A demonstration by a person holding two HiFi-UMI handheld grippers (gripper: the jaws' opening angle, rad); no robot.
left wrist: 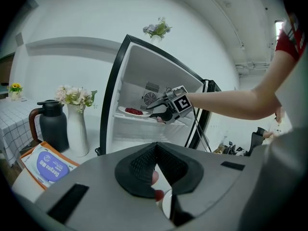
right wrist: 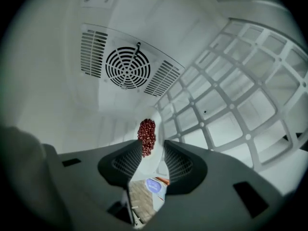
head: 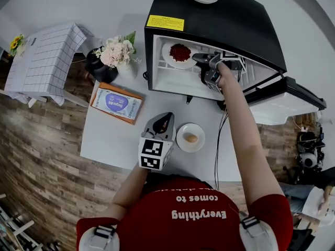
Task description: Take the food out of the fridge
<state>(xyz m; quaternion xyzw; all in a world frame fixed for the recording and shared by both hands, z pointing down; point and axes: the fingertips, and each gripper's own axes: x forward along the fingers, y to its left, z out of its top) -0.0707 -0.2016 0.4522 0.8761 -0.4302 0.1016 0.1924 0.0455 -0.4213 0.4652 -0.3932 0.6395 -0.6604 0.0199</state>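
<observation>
- Left side of the white table (head: 110, 135): the left gripper (head: 166, 120) hangs low over it with its claw closed. It grips nothing that I can make out.
- Just right of it is a small plate (head: 183, 145) carrying a pale bun (head: 191, 138).
- Behind that, the fridge (head: 225, 25) stands with its door open. The task's thing is the plate (head: 169, 61) heaped with red food (head: 180, 52), and it is not out yet: it sits on the wire shelf (right wrist: 231, 105).
- Right gripper (head: 196, 59): it is reaching inside with the claw about half open. It is rolled so that the plate's rim runs edge-on into the gap. The pads don't appear to be pressing on it.

How I'd do the step:
- Push in a little further, so the pads take the flat of the rim and not only its lip.
- Keep one pad above the plate and one below, then close firmly.
- Lift just clear of the wires and hold the plate level, because the heap looks loose and could roll.
- Draw it straight out past the door frame.
- Put it down on the bare table near the bun plate.
</observation>
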